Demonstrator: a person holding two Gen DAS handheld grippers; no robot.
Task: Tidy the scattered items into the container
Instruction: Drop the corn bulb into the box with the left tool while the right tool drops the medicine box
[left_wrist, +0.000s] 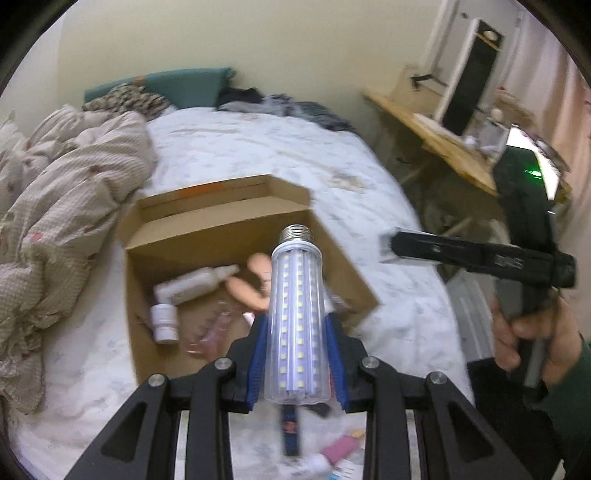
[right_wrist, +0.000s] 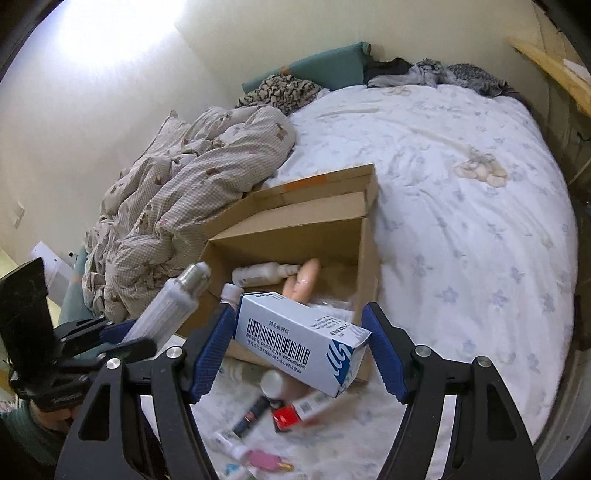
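Holding the bulb pinched in our left gripper above the box, we also carry a carton between the right gripper's spread fingers. We should lower each well inside before letting go, since more items lie on the bed.

We see the left wrist view from just behind its own blue fingers, looking forward and down, close over the open cardboard box on the bed, with a wooden desk far right. The right wrist view looks the same way from a little further right, over the same cardboard box and bed. Both share the box, the crumpled quilt, the green pillow and the wall behind.
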